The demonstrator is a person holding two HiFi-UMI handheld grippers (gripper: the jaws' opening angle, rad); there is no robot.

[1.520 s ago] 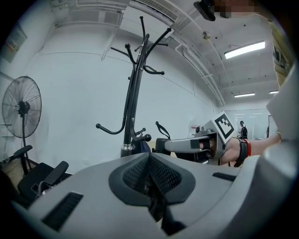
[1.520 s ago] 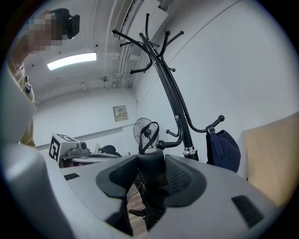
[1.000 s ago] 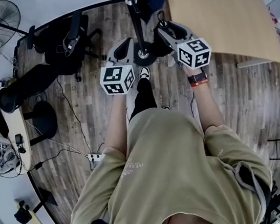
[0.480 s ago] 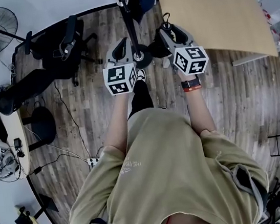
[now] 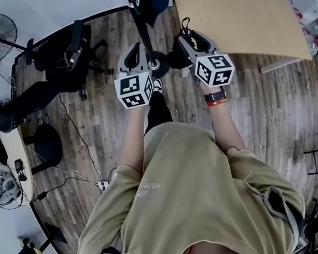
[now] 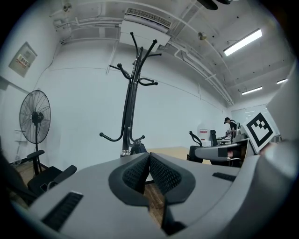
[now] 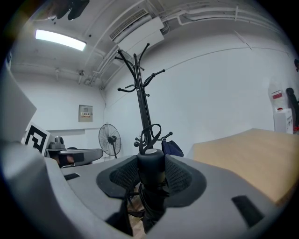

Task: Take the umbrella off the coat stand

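Right gripper [image 5: 188, 37] back from coat stand [image 5: 139, 23], clamping umbrella [image 7: 150, 172] | left gripper [image 6: 148, 164] pinched empty | table [image 5: 237, 13] edge near

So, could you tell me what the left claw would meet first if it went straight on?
Probably the black metal coat stand, just left of its line; depth is unclear.

Left gripper [image 6: 148, 158] jaws together; right gripper [image 7: 151, 175] jaws clamp umbrella [image 7: 150, 161]

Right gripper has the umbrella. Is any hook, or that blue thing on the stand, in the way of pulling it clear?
Nothing visible does. The right gripper clamps the umbrella by its handle; the coat stand and the dark blue item hanging on it stand apart beyond it, and the head view shows a gap beside the pole.
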